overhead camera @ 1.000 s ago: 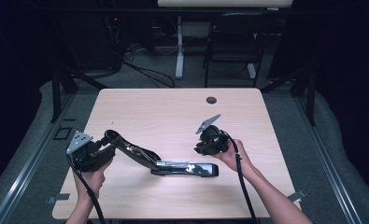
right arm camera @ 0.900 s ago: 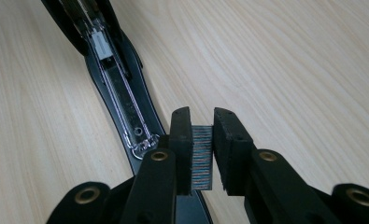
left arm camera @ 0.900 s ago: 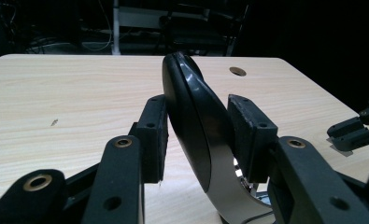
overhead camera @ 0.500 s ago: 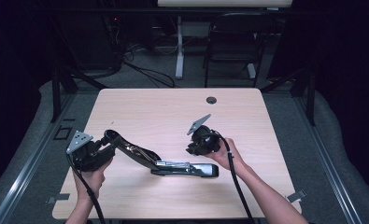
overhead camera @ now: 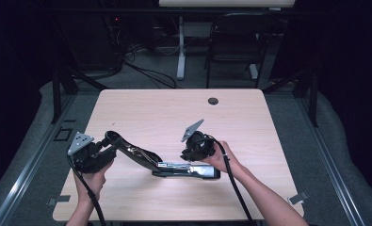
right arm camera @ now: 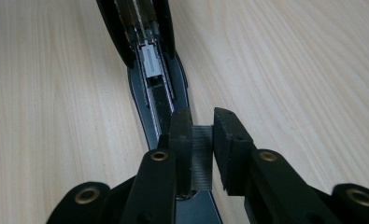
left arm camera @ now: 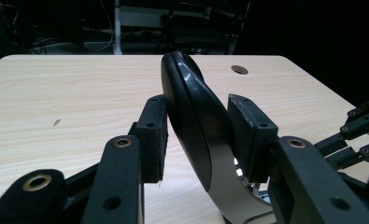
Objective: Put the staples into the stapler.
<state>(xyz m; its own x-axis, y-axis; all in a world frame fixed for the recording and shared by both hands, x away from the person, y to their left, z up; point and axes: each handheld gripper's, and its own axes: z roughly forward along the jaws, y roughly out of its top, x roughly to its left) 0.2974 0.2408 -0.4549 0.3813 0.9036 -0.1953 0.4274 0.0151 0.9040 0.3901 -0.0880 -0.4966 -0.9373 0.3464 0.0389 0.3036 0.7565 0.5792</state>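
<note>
Our left gripper (left arm camera: 198,135) clamps the stapler's raised lid (left arm camera: 191,121); our right gripper (right arm camera: 202,140) pinches a staple strip (right arm camera: 201,158) just above the open channel (right arm camera: 156,100) ahead. Tilted, the strip could jam or scatter across the table (overhead camera: 249,122).

- A light wooden table (overhead camera: 141,110) is being shown at the middle of the high view, with a round dark grommet hole (overhead camera: 213,100) lying near its far edge
- A white desk leg (overhead camera: 180,52) and a dark chair (overhead camera: 233,47) are being seen behind the table, in the dim background
- Loose cables (overhead camera: 146,73) are being seen lying on the grey floor (overhead camera: 296,117) beyond the table
</note>
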